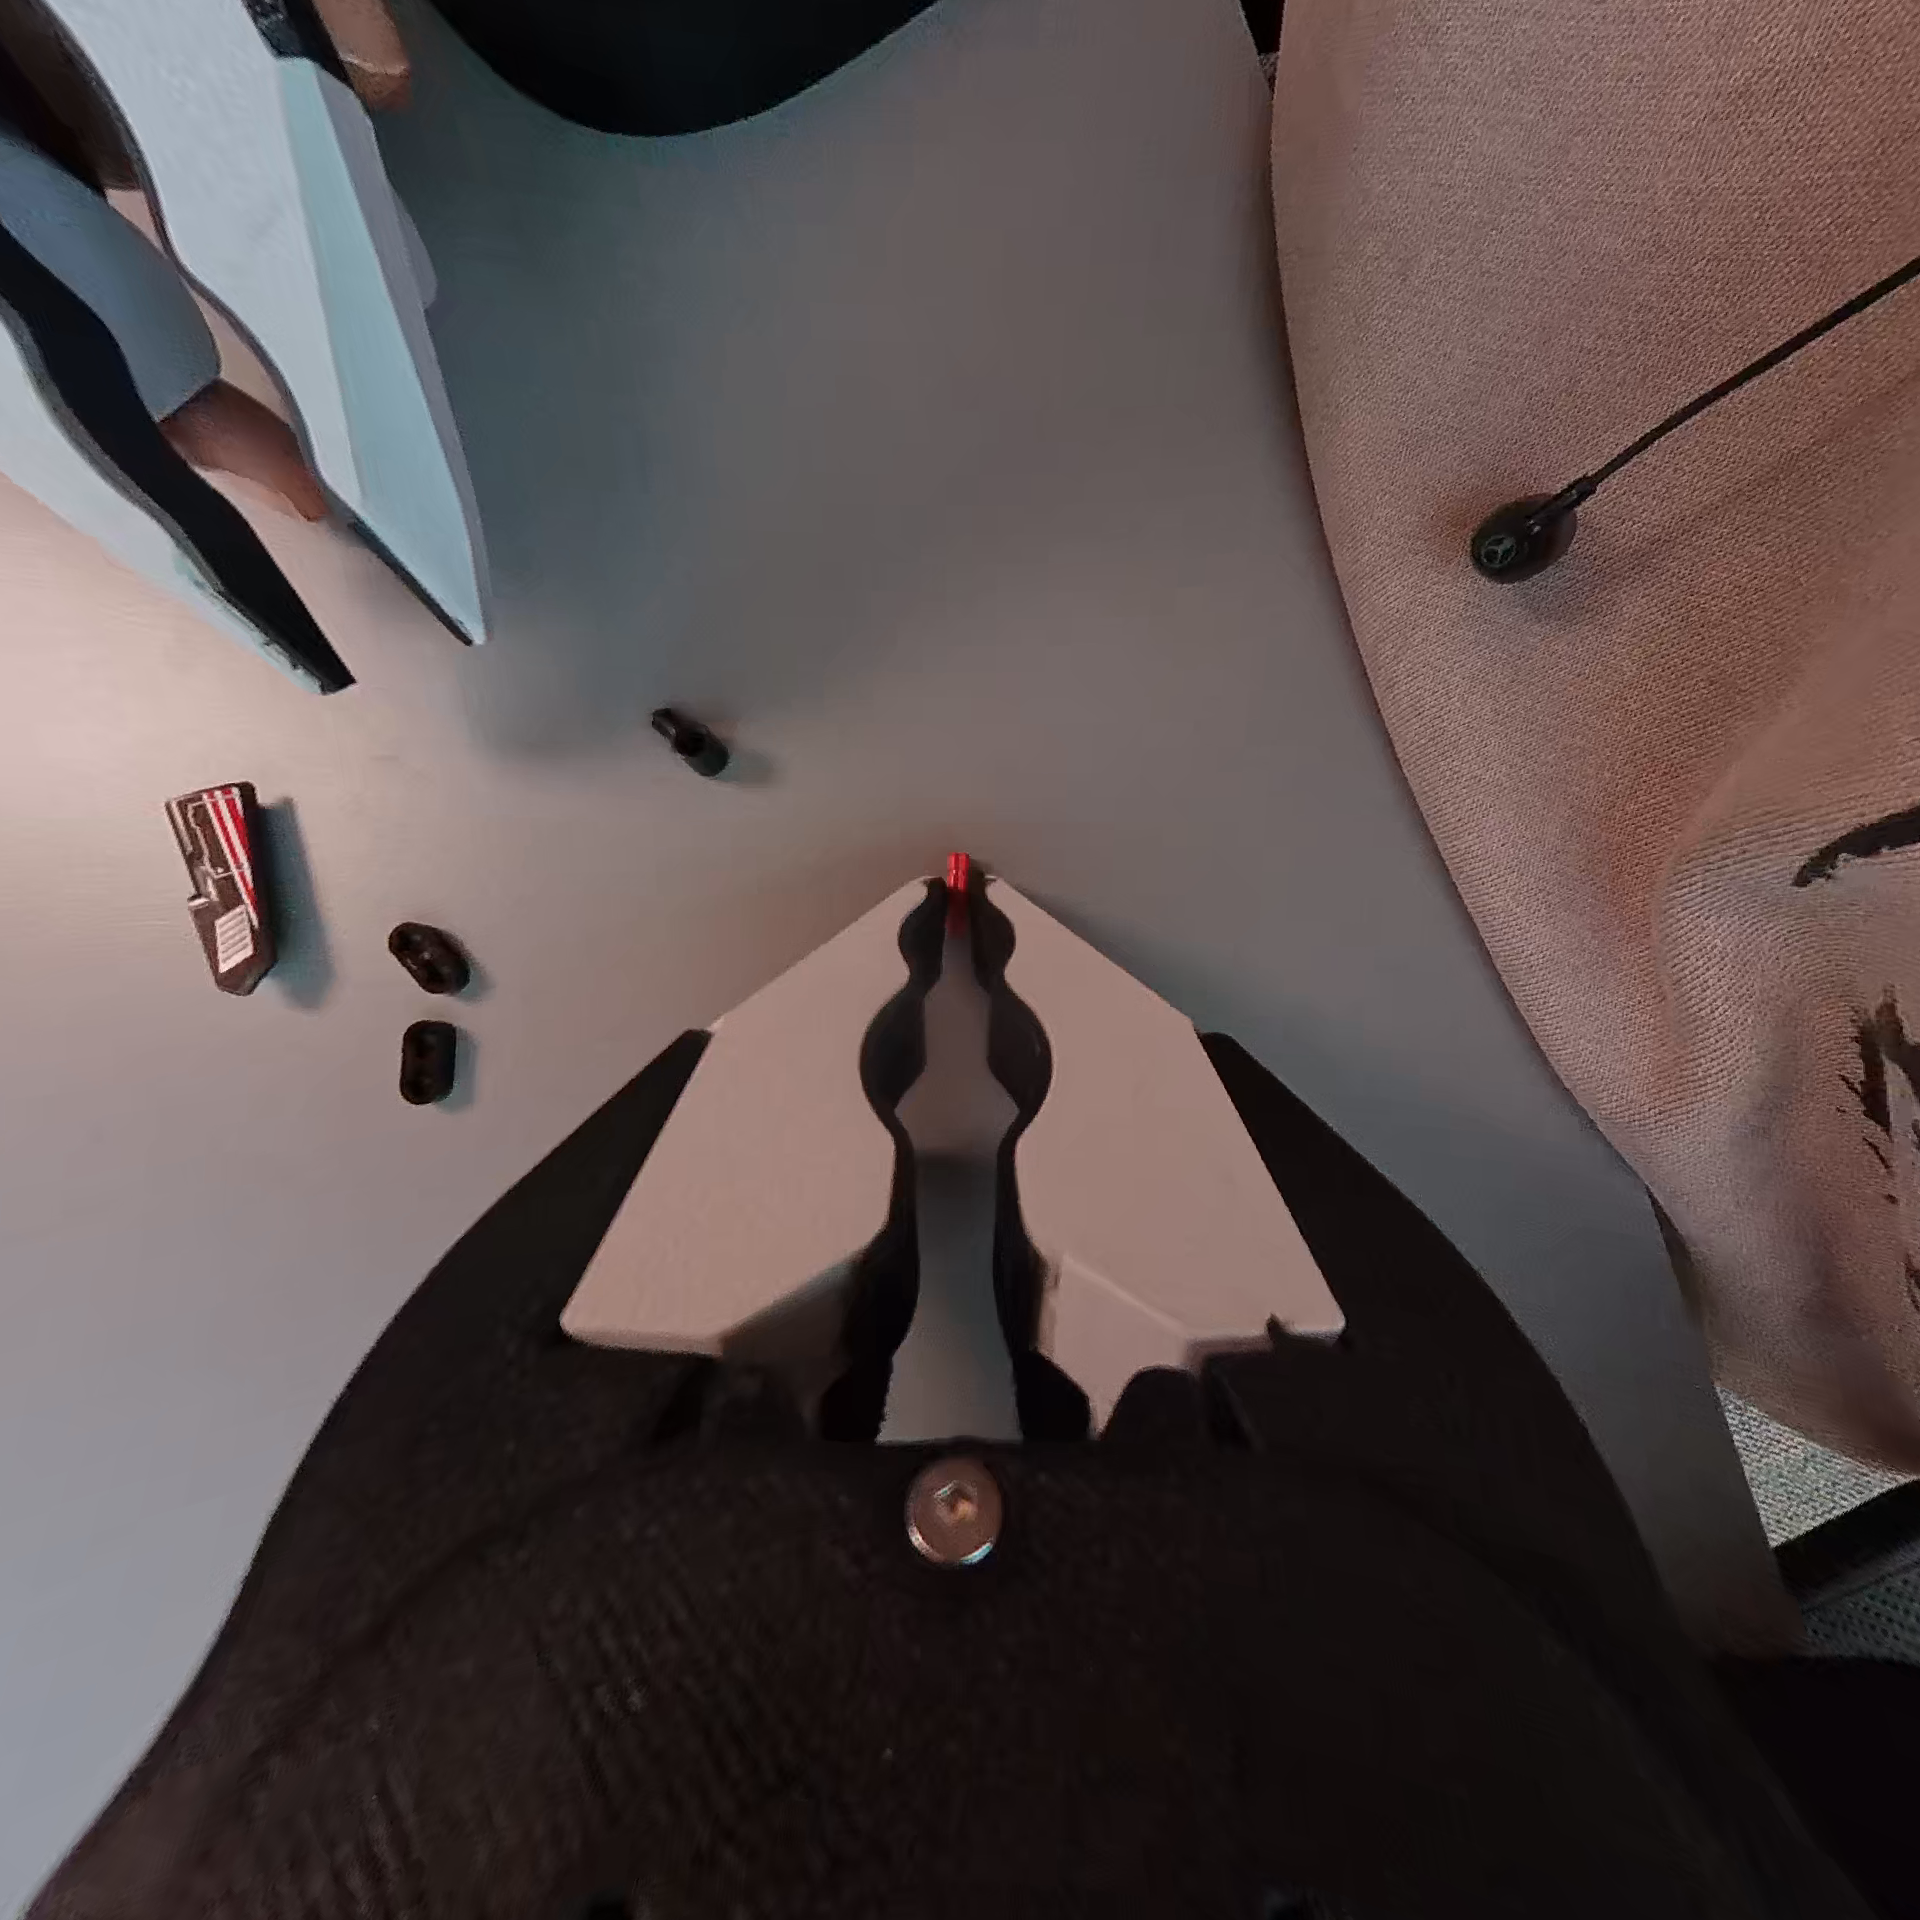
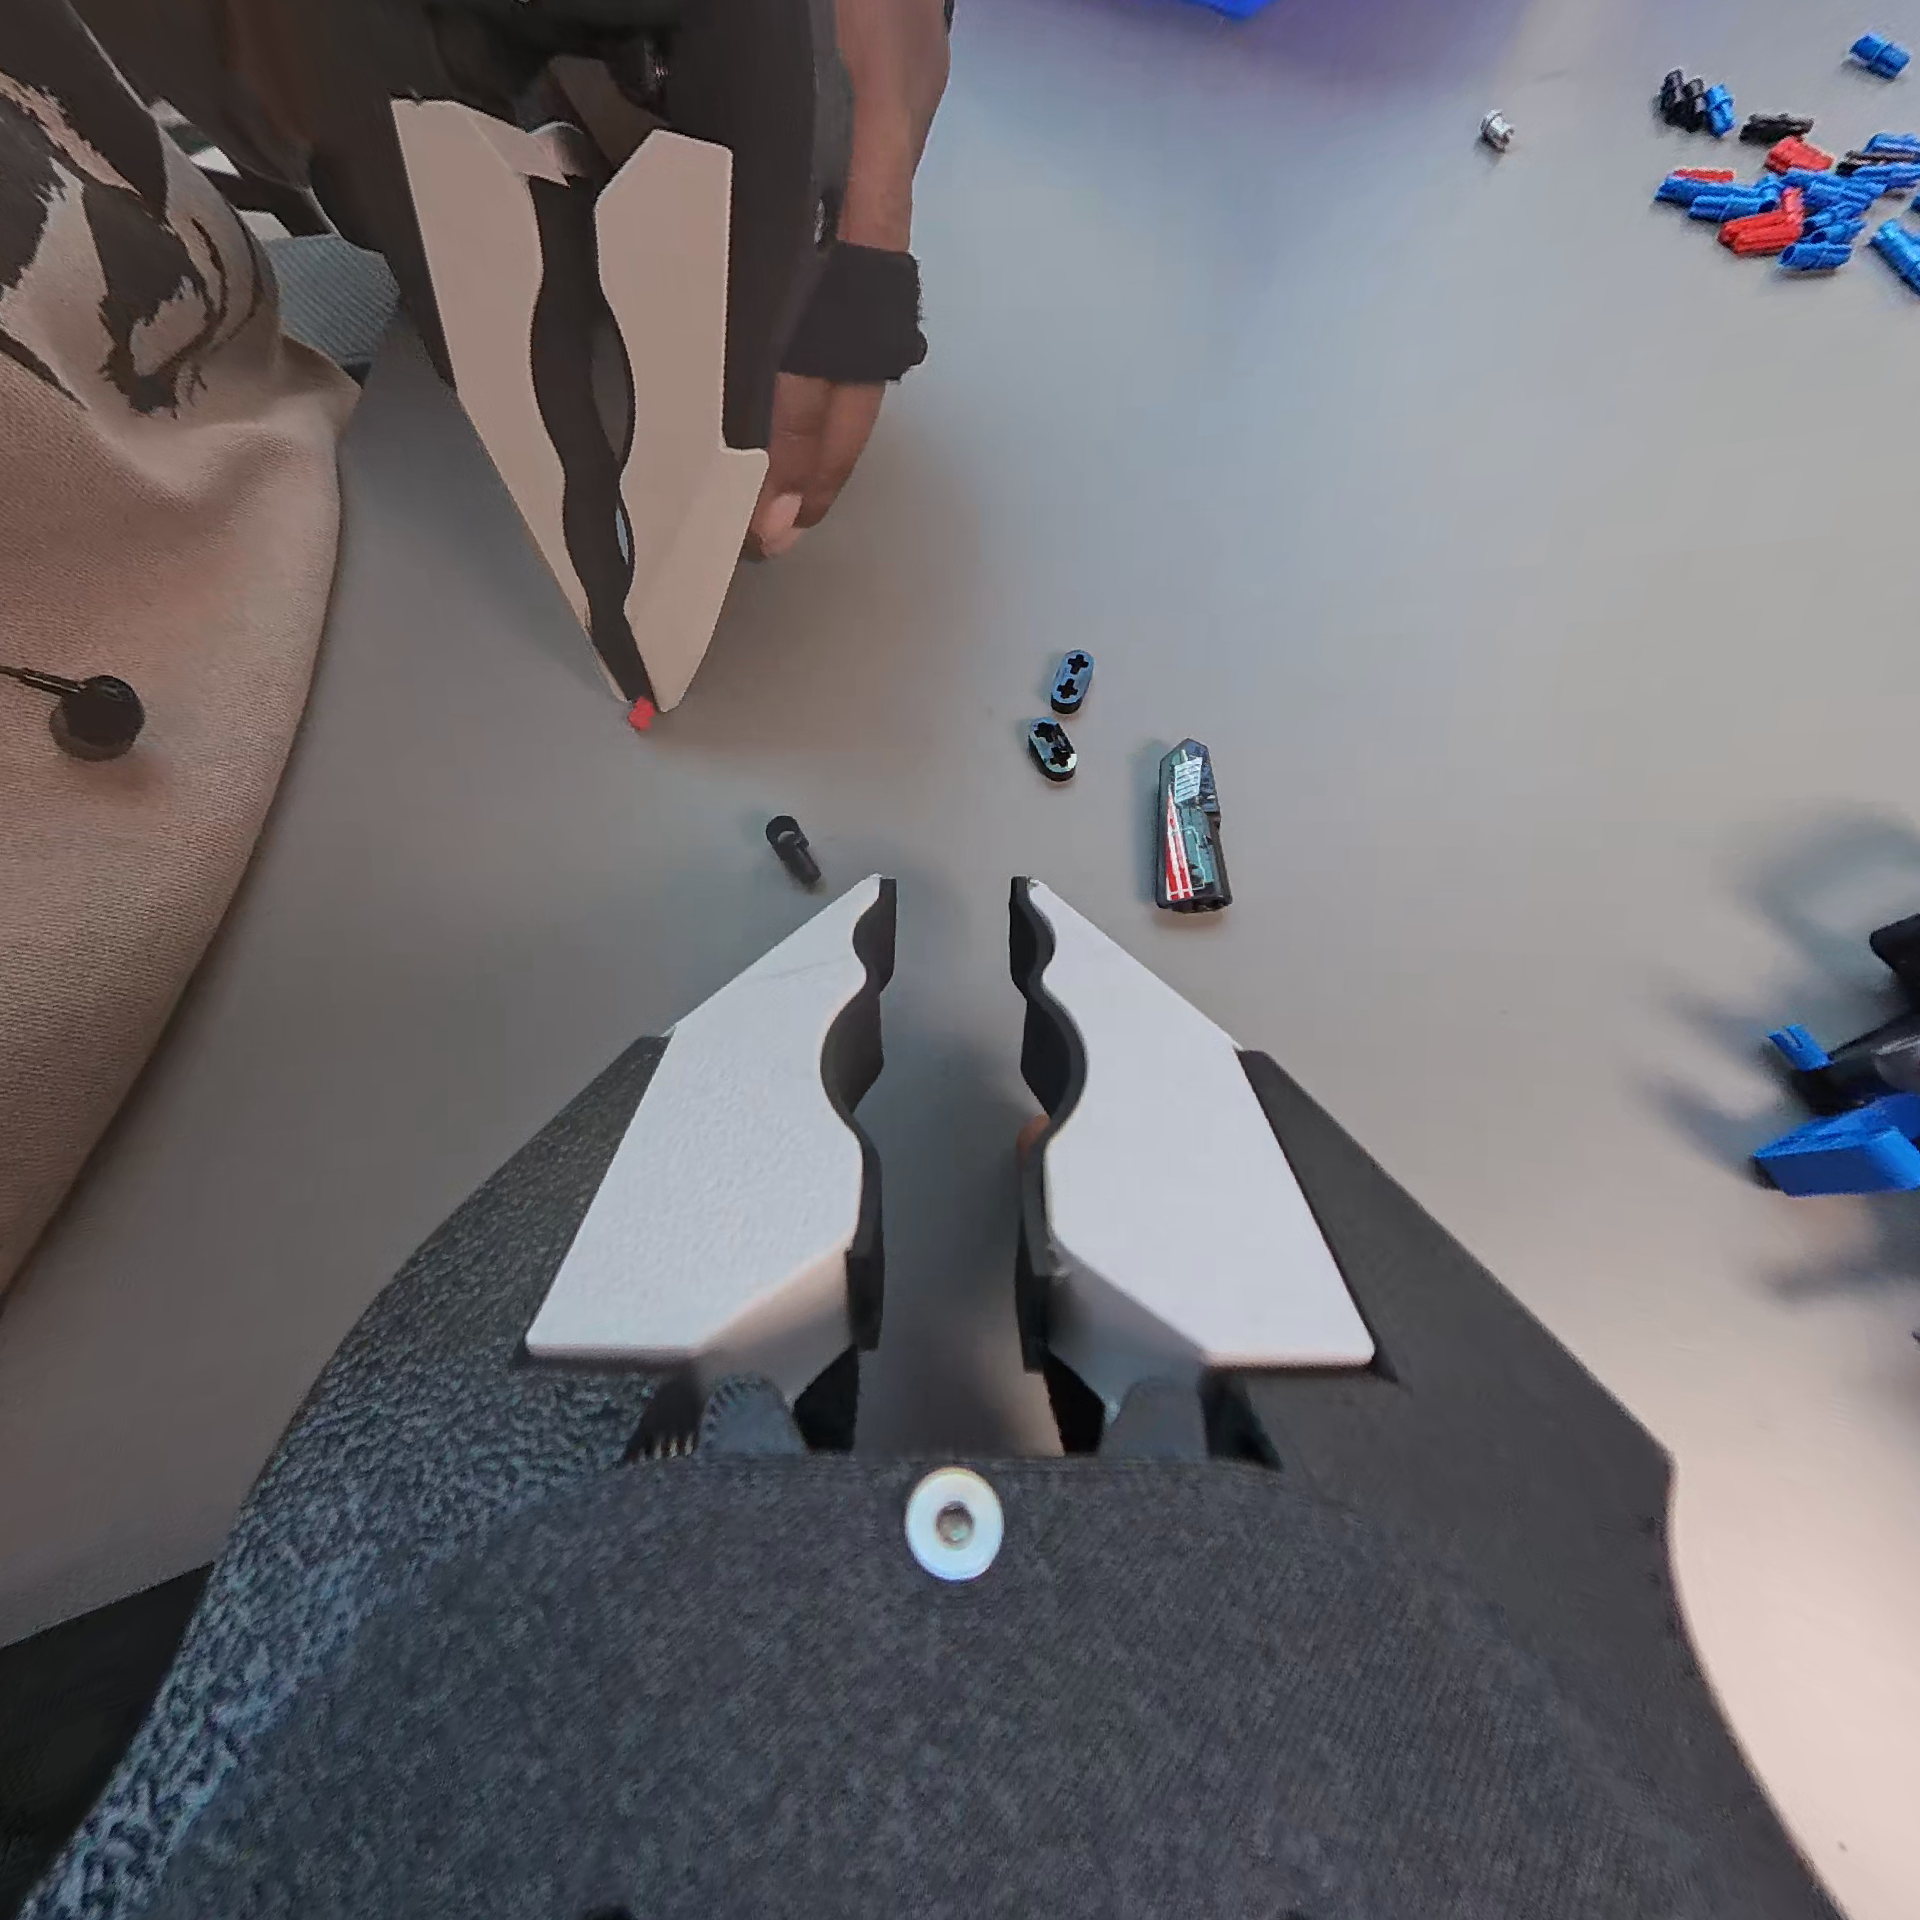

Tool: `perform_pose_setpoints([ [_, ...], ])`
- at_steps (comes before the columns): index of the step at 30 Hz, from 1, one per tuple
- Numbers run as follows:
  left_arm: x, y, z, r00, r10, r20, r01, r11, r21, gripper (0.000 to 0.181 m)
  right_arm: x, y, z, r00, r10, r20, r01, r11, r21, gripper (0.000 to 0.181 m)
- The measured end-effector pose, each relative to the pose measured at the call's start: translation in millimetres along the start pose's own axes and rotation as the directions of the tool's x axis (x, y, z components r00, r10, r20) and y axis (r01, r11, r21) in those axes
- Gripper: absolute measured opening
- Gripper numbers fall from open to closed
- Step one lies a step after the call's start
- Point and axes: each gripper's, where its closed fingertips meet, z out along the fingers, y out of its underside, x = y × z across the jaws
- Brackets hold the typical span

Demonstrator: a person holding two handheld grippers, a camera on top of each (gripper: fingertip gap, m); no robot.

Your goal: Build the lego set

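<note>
My left gripper [image 1: 957,885] is shut on a small red pin [image 1: 957,878], which pokes out past the fingertips just over the grey table [image 1: 831,520]. It also shows in the right wrist view [image 2: 636,698], with the red pin [image 2: 641,713] at its tips on the table. My right gripper [image 2: 953,885] is open and empty, its tips just above the table. A black pin [image 2: 792,848] lies just left of its tips. Two small black two-hole beams [image 2: 1071,682] [image 2: 1051,748] and a dark printed piece [image 2: 1191,826] lie ahead to the right.
A heap of blue, red and black pins [image 2: 1808,197] lies at the far right. A blue and black part-built model [image 2: 1860,1101] sits at the right edge. A person's beige top [image 1: 1610,623] with a black cable fills the right of the left wrist view. The left gripper's tips are roughly 10 centimeters from the right gripper's. Measured from the fingertips, the dark printed piece [image 2: 1191,826] is 4 centimeters or so from the right gripper and 12 centimeters from the left. Seen from the left wrist view [image 1: 213,865] as well.
</note>
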Motion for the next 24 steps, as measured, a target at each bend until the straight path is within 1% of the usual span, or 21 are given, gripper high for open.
perform_pose_setpoints([
  [3,-3.7,1.2,-1.3,0.999,0.029,0.012,-0.03,0.999,0.012,0.002,-2.6,-4.9,-0.9,1.0,-0.008,0.006,0.008,1.0,0.021,0.02],
  [4,-10.2,2.2,-3.1,0.998,0.037,0.042,-0.038,0.999,0.025,0.002,-3.5,-8.1,-1.6,1.0,-0.013,0.007,0.013,0.999,0.035,0.019],
  [5,-18.3,1.0,-6.6,0.998,0.017,0.067,-0.021,0.998,0.061,0.002,-4.6,-12.3,-2.5,1.0,-0.024,0.003,0.024,0.998,0.053,0.018],
  [6,-25.3,-5.2,-13.1,0.997,-0.033,0.07,0.023,0.99,0.138,0.002,-5.8,-18.5,-3.5,0.999,-0.046,-0.006,0.046,0.996,0.079,0.017],
  [8,-38.7,-20.8,-32.3,0.989,-0.146,0.039,0.126,0.942,0.312,0.002,-13.4,-35.8,-5.4,0.993,-0.118,-0.027,0.121,0.982,0.145,0.014],
  [9,-42.9,-25.8,-40.9,0.982,-0.188,0.008,0.172,0.912,0.373,0.002,-15.8,-44.0,-5.2,0.985,-0.161,-0.058,0.168,0.972,0.166,0.014],
  [11,-48.4,-30.2,-50.1,0.968,-0.247,-0.046,0.242,0.864,0.441,0.002,-17.8,-57.5,-3.2,0.958,-0.249,-0.142,0.273,0.943,0.189,0.015],
  [13,-51.8,-31.9,-53.2,0.955,-0.283,-0.084,0.288,0.833,0.472,0.002,-25.2,-64.4,-0.7,0.939,-0.304,-0.16,0.333,0.921,0.204,0.015],
  [16,-51.9,-36.9,-58.0,0.938,-0.311,-0.155,0.345,0.789,0.509,0.002,-32.4,-66.6,2.3,0.92,-0.355,-0.164,0.384,0.901,0.201,0.014],
  [18,-51.1,-39.7,-60.0,0.928,-0.321,-0.187,0.371,0.768,0.522,0.002,-31.5,-65.9,4.3,0.907,-0.378,-0.187,0.41,0.894,0.179,0.014],
  [22,-47.2,-46.4,-63.9,0.903,-0.334,-0.269,0.428,0.725,0.539,0.002,-33.6,-69.8,6.0,0.889,-0.406,-0.212,0.445,0.877,0.183,0.011],
  [24,-46.0,-47.0,-64.5,0.888,-0.345,-0.306,0.46,0.706,0.538,0.002,-32.5,-71.3,5.3,0.877,-0.419,-0.235,0.462,0.868,0.18,0.005],
])
